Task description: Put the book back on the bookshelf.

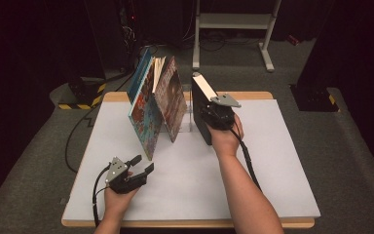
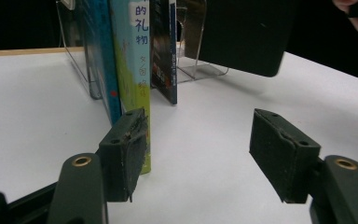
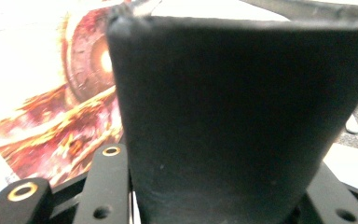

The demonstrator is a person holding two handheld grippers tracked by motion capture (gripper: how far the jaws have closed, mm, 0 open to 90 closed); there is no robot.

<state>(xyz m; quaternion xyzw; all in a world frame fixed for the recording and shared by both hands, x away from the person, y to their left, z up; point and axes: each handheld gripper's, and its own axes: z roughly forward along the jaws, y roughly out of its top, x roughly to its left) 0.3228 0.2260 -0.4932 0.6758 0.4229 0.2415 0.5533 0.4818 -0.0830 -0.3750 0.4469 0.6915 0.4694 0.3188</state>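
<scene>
White worktop (image 1: 272, 185), dark room. Right tool (image 1: 217, 116) clamping black book (image 1: 200, 114) upright beside leaning books (image 1: 158, 105). Left tool (image 1: 137, 171) wide, idle. Probably shelving: next, tuck against stand (image 2: 200, 70).

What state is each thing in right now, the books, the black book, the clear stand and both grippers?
Colourful books: standing on the table, leaning left.
Black book: upright, held by the right gripper.
Clear bookend: standing on the table between the two.
Left gripper: open, holding nothing, low over the table.
Right gripper: shut on the black book.
</scene>
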